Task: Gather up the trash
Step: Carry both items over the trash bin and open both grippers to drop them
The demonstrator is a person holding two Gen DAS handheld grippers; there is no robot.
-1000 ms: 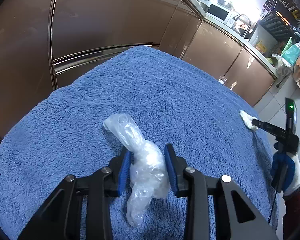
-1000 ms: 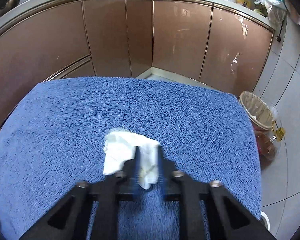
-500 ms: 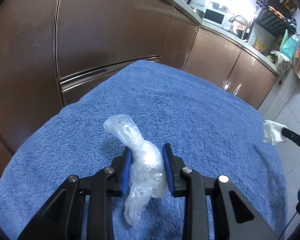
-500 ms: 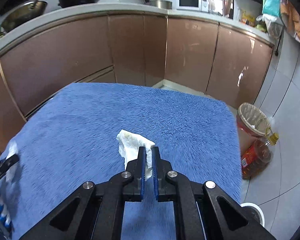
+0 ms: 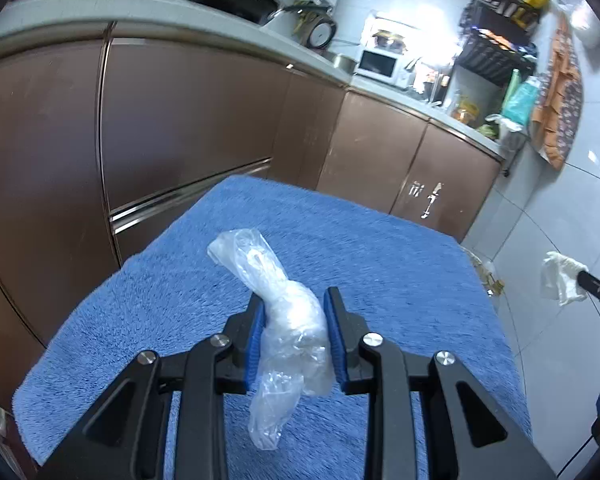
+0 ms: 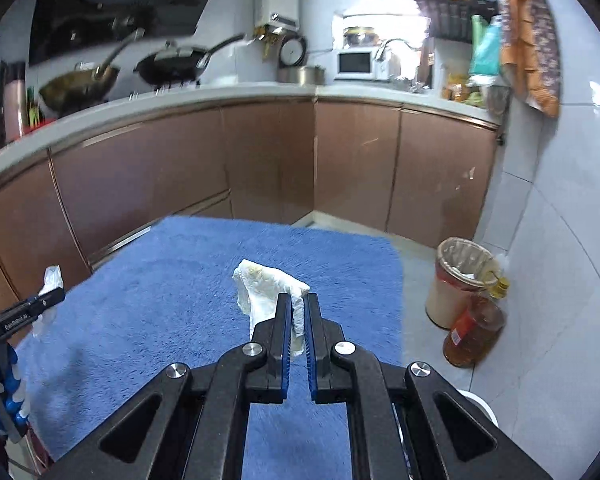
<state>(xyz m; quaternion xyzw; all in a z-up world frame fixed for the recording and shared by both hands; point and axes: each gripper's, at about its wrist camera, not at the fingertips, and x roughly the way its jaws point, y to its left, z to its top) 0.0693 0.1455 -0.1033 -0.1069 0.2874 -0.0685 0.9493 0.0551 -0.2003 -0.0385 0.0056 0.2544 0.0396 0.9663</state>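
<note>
My left gripper (image 5: 294, 300) is shut on a crumpled clear plastic bag (image 5: 284, 312) and holds it above the blue towel-covered table (image 5: 380, 264). My right gripper (image 6: 297, 302) is shut on a crumpled white paper tissue (image 6: 266, 288), also lifted above the blue towel (image 6: 160, 312). The tissue shows at the right edge of the left wrist view (image 5: 560, 280). The left gripper's tip with the plastic shows at the left of the right wrist view (image 6: 48, 292). A lined trash bin (image 6: 462, 280) stands on the floor to the right of the table.
An oil bottle (image 6: 476, 328) stands on the floor next to the bin. Brown kitchen cabinets (image 6: 260, 168) run behind the table, with pans and a microwave (image 6: 354, 64) on the counter. White tiled wall and floor lie to the right.
Both grippers have risen off the towel, each carrying its piece of trash. The right gripper closed fully on the tissue and now sees the bin more fully.
</note>
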